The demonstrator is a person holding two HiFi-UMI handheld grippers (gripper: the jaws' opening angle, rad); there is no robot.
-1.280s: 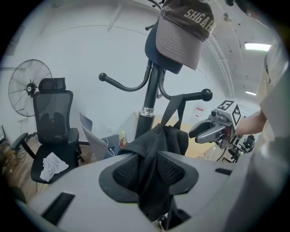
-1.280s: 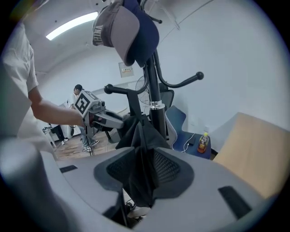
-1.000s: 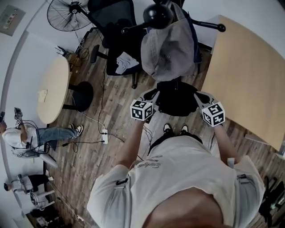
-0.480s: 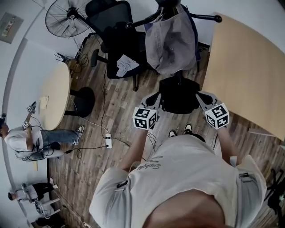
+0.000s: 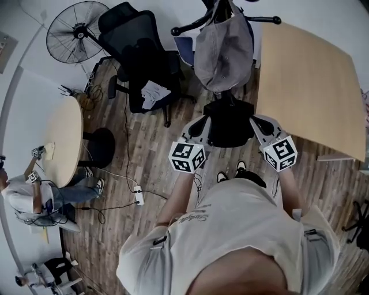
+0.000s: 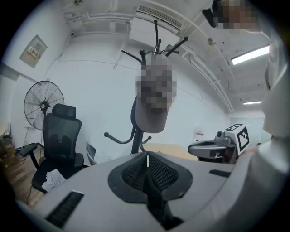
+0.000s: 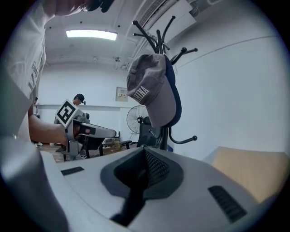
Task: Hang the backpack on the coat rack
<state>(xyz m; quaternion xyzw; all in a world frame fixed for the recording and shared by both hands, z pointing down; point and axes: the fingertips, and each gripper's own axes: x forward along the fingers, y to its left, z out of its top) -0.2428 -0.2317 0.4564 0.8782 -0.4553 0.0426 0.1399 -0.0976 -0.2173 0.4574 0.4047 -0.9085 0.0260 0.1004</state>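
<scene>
A black backpack point(image 5: 230, 124) hangs between my two grippers, above the wood floor in front of the person's shoes. My left gripper point(image 5: 203, 120) is shut on a dark strap point(image 6: 153, 199) at the backpack's left side. My right gripper point(image 5: 255, 118) is shut on a dark strap point(image 7: 135, 195) at its right side. The black coat rack point(image 5: 222, 14) stands just beyond the backpack, with a grey cap point(image 5: 223, 52) on its top. Its curved hooks point(image 6: 156, 43) rise ahead of the left gripper point(image 6: 147, 156). The rack point(image 7: 158, 34) and cap point(image 7: 152, 90) stand ahead of the right gripper point(image 7: 145, 152).
A black office chair point(image 5: 141, 63) and a floor fan point(image 5: 72, 29) stand left of the rack. A large wooden table point(image 5: 311, 80) fills the right. A round table point(image 5: 60, 141) and a seated person point(image 5: 34, 199) are at the far left, with a power strip point(image 5: 138, 199) and cables on the floor.
Both grippers have come up with the backpack between them, and it now hangs higher, nearer the rack's lower hooks. The seated person at the left has shifted.
</scene>
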